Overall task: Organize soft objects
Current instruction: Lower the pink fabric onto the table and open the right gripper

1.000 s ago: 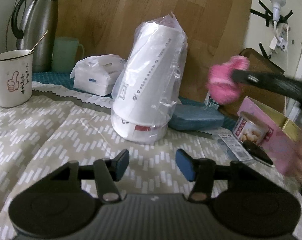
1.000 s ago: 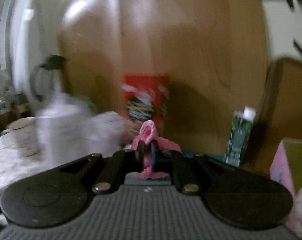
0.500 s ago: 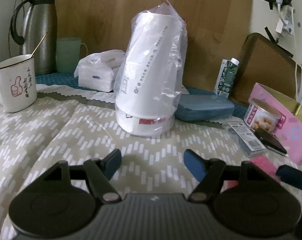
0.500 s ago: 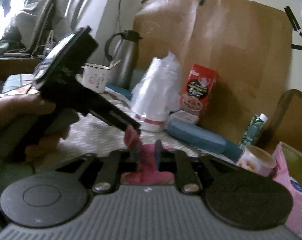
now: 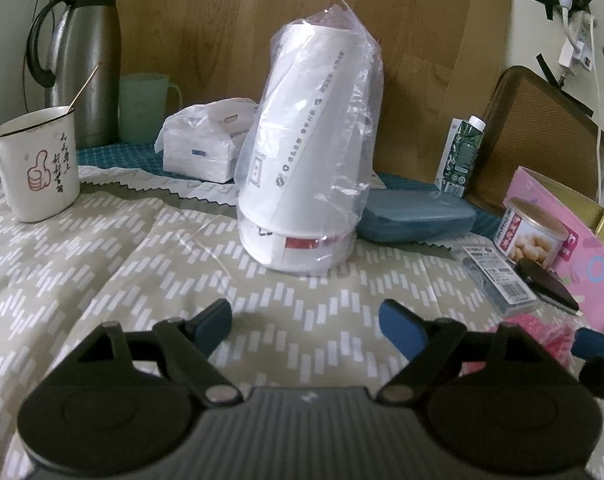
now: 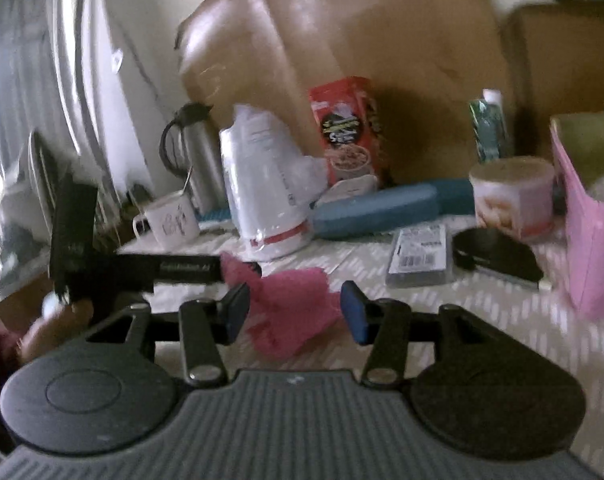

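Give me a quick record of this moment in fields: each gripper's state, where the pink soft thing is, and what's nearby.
left gripper: open, holding nothing, over the patterned cloth
right gripper: open, jaws apart on either side of the pink soft item
pink soft item: lying on the cloth, not gripped
nearby: bagged white cups, blue case, tin can, pink box

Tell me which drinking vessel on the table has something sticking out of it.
The white enamel mug with the red thumbs-up print, front left: a thin stick leans out of it. The pale green cup behind it shows nothing inside.
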A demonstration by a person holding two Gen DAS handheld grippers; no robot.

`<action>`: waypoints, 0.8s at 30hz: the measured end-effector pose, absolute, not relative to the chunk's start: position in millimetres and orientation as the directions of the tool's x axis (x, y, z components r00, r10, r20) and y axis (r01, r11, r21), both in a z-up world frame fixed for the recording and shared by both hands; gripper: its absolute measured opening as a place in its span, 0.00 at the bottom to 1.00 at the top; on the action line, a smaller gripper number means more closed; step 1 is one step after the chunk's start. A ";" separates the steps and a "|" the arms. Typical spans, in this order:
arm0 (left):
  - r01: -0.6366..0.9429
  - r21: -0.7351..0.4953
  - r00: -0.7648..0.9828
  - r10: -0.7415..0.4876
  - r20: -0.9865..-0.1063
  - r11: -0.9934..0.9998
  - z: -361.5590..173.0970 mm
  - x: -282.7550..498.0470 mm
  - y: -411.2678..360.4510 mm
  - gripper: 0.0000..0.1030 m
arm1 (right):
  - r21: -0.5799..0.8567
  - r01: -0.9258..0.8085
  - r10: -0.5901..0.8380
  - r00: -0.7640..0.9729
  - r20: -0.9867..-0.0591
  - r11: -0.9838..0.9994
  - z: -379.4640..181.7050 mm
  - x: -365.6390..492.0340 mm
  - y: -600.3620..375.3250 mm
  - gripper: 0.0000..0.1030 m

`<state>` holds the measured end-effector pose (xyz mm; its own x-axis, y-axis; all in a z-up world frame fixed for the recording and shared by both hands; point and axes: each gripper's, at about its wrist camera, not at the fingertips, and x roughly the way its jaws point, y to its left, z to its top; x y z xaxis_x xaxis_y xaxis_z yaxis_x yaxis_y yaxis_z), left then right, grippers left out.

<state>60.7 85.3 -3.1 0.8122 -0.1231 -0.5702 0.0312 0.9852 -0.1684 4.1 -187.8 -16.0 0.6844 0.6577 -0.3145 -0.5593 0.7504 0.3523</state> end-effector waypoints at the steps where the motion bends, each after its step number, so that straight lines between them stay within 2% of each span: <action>1: 0.030 -0.168 0.812 -0.122 -0.571 0.985 -3.3 60.9 85.4 0.85 | 0.350 -0.568 0.664 0.681 -0.309 0.745 -15.5 2.4 -186.3 0.51; 4: 0.024 -0.171 0.812 -0.119 -0.572 0.985 -3.2 61.7 86.1 0.91 | 0.328 -0.585 0.669 0.678 -0.304 0.742 -13.8 -1.2 -181.5 0.52; 9: 0.019 -0.179 0.810 -0.120 -0.573 0.984 -3.6 62.9 88.1 0.93 | 0.369 -0.566 0.670 0.682 -0.293 0.738 -14.9 3.4 -189.4 0.52; 11: 0.024 -0.178 0.808 -0.124 -0.576 0.984 -3.5 63.4 87.8 0.99 | 0.385 -0.556 0.668 0.684 -0.293 0.737 -15.4 5.0 -191.6 0.52; 24: 0.045 -0.174 0.796 -0.140 -0.588 0.984 -3.6 64.9 87.7 1.00 | 0.389 -0.540 0.657 0.691 -0.301 0.746 -15.6 5.3 -192.3 0.53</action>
<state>64.9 87.7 -3.6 0.7963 -0.1402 -0.5885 0.0449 0.9838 -0.1737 5.3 -192.3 -15.6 0.6908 0.6573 -0.3014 -0.5401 0.7461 0.3894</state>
